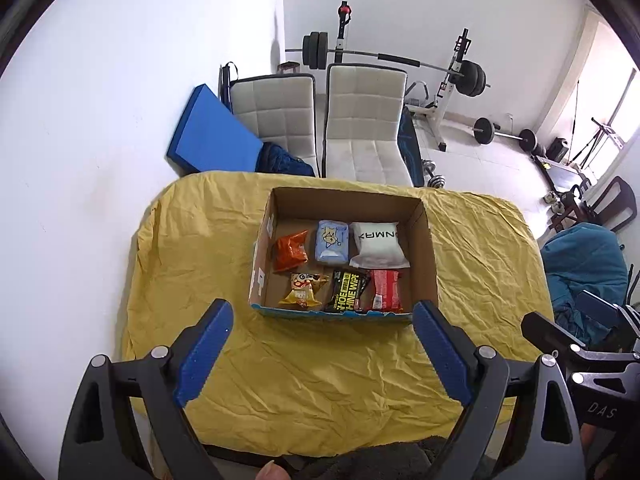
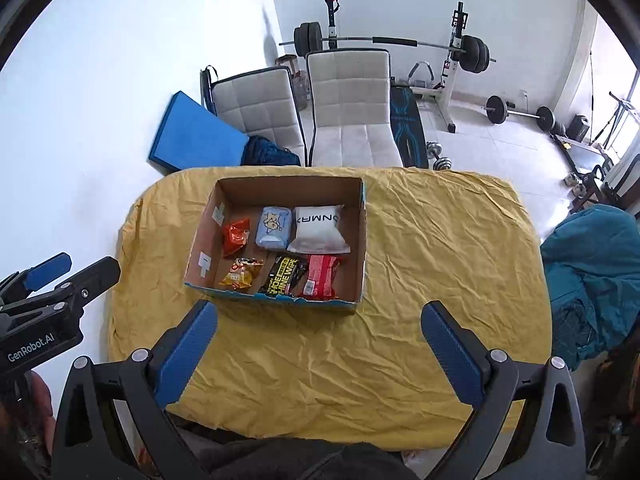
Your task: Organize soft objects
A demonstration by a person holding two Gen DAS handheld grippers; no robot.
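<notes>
An open cardboard box (image 1: 428,248) (image 2: 362,240) stands on the yellow-covered table (image 1: 320,368) (image 2: 432,248). In it lie several soft packs: an orange snack bag (image 1: 290,250), a light blue tissue pack (image 1: 331,241), a white pouch (image 1: 378,245), a yellow snack bag (image 1: 303,290), a black wipes pack (image 1: 347,292) and a red pack (image 1: 385,291). My left gripper (image 1: 324,320) is open and empty, held above the table in front of the box. My right gripper (image 2: 320,322) is open and empty, also in front of the box.
Two white chairs (image 1: 366,120) stand behind the table, with a blue mat (image 1: 212,136) against the wall. A barbell rack (image 1: 452,68) and weights fill the back. A teal cloth heap (image 2: 592,264) lies right of the table.
</notes>
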